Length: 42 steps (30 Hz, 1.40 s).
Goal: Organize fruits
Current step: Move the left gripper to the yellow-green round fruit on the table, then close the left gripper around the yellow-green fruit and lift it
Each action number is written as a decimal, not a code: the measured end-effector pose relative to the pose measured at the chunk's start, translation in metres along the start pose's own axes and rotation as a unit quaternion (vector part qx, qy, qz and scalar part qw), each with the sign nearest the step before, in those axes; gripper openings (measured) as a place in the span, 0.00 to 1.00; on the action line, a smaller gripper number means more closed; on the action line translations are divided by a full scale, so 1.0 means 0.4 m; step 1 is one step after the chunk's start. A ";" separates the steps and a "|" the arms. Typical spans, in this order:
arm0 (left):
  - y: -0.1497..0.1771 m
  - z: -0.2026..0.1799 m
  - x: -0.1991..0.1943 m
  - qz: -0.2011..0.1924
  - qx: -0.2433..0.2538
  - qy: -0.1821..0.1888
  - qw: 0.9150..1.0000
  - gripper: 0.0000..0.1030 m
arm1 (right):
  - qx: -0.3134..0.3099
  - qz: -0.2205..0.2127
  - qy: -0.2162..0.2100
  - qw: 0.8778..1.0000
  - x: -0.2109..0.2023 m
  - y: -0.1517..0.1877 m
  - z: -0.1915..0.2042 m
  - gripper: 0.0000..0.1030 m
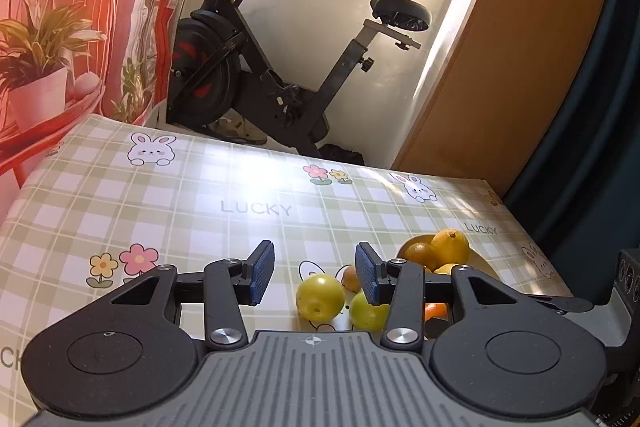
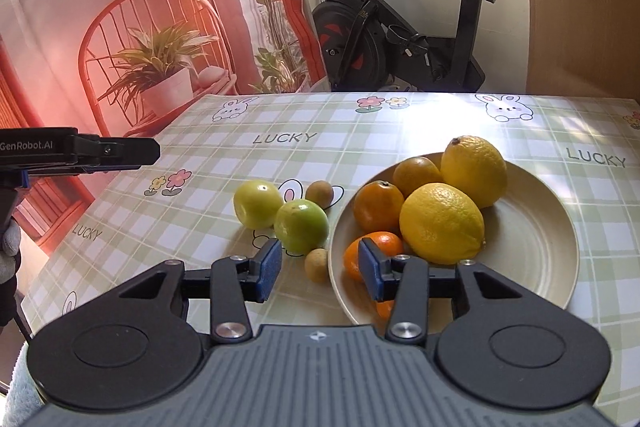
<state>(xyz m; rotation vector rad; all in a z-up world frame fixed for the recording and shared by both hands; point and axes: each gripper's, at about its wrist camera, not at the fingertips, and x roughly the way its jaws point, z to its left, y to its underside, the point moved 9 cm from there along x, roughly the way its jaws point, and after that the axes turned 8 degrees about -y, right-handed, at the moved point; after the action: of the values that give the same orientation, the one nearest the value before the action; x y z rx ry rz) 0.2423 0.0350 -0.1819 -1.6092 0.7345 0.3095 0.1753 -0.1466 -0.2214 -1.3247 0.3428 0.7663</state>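
A beige plate (image 2: pixel 532 247) holds two lemons (image 2: pixel 442 223), two dark oranges (image 2: pixel 378 205) and a bright tangerine (image 2: pixel 374 253). Left of the plate on the table lie two green apples (image 2: pixel 301 226) and two small brown fruits (image 2: pixel 317 265). My right gripper (image 2: pixel 320 269) is open and empty, just above the plate's near left rim. My left gripper (image 1: pixel 315 273) is open and empty, above the green apples (image 1: pixel 320 297); it also shows at the left edge of the right wrist view (image 2: pixel 120 151). The plate with lemons (image 1: pixel 450 247) sits to its right.
The table wears a green checked cloth (image 2: pixel 280 147) with rabbits and flowers. An exercise bike (image 1: pixel 260 67) stands behind the far edge. A printed red backdrop (image 2: pixel 140 27) hangs on the left, and a wooden door (image 1: pixel 500 67) stands on the right.
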 end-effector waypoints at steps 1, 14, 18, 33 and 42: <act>-0.013 0.006 0.004 -0.003 0.002 -0.001 1.000 0.45 | -0.006 0.001 -0.002 1.000 0.012 -0.010 0.011 0.44; -0.007 0.104 0.114 0.025 -0.023 -0.002 0.999 0.46 | -0.111 0.052 -0.028 0.992 0.230 -0.070 0.120 0.46; 0.013 0.126 0.152 0.039 -0.037 0.005 0.999 0.46 | -0.125 0.069 -0.022 0.990 0.282 -0.074 0.118 0.47; 0.111 0.106 0.200 0.094 -0.076 0.076 0.990 0.47 | -0.125 0.082 -0.018 0.989 0.321 -0.041 0.146 0.58; 0.161 0.086 0.211 0.119 -0.062 0.091 0.987 0.47 | -0.139 0.084 -0.037 0.986 0.316 -0.008 0.190 0.56</act>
<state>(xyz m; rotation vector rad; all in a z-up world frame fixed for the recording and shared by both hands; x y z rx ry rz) 0.2738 0.0430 -0.2886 -1.6846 1.0684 0.3909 0.2531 -0.0360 -0.2804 -1.5359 0.2987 1.0319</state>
